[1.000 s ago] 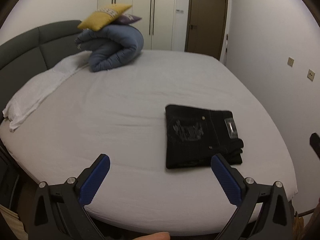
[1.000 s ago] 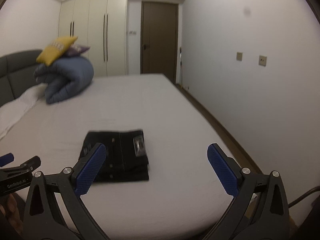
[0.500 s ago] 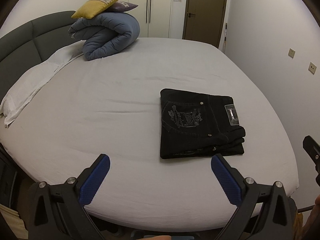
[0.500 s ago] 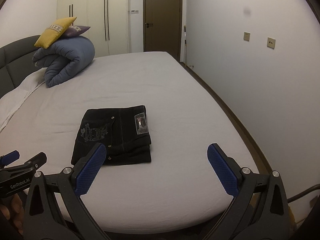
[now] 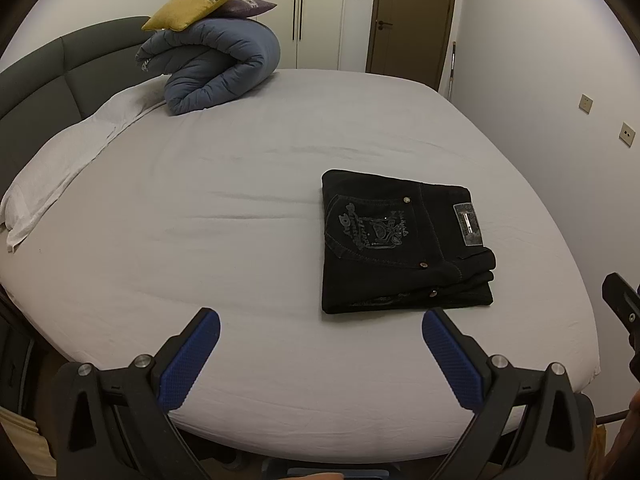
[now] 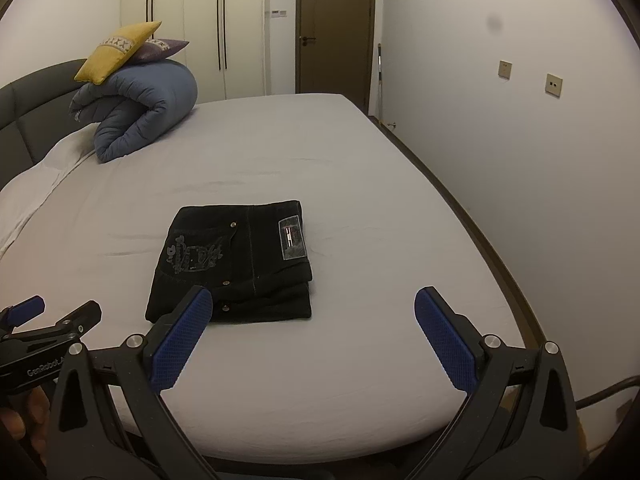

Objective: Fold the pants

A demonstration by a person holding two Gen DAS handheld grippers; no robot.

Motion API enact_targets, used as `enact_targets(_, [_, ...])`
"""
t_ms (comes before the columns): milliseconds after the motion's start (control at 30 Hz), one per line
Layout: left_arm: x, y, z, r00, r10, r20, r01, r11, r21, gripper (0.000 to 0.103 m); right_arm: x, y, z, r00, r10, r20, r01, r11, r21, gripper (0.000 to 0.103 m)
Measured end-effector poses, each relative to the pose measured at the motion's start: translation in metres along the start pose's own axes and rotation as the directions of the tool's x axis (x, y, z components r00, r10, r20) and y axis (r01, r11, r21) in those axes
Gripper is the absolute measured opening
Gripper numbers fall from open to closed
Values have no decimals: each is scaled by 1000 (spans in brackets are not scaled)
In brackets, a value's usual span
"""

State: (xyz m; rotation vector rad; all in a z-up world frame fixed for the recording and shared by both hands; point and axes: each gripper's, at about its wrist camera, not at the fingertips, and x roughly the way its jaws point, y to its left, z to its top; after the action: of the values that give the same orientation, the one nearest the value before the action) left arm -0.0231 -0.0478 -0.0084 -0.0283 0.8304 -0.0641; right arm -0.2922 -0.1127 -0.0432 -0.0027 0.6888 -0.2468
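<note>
The black pants (image 5: 400, 244) lie folded into a compact rectangle on the grey bed sheet (image 5: 220, 240), pocket embroidery and waist label facing up. In the right wrist view the pants (image 6: 236, 264) sit left of centre. My left gripper (image 5: 318, 322) is open and empty, held above the bed's near edge, just short of the pants. My right gripper (image 6: 308, 300) is open and empty, its left finger overlapping the pants' near corner in view. The left gripper's body (image 6: 44, 332) shows at the right wrist view's left edge.
A rolled blue duvet (image 5: 212, 68) with a yellow cushion (image 5: 196, 4) on top sits at the bed's far left by the dark headboard (image 5: 48, 76). A white pillow (image 5: 68, 160) lies along the left. A wall (image 6: 520, 140) runs close along the bed's right side.
Both grippers have tilted downward and risen a little, so the folded pants sit higher and clearer in both views. The pants have not moved. Both grippers stayed open.
</note>
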Motion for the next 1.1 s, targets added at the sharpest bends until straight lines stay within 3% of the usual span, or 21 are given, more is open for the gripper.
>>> enact_targets(1100, [5, 2, -4, 1000, -20, -15, 20, 1000, -1, 103, 10, 18, -6, 999, 10, -42, -10, 1000, -1, 103])
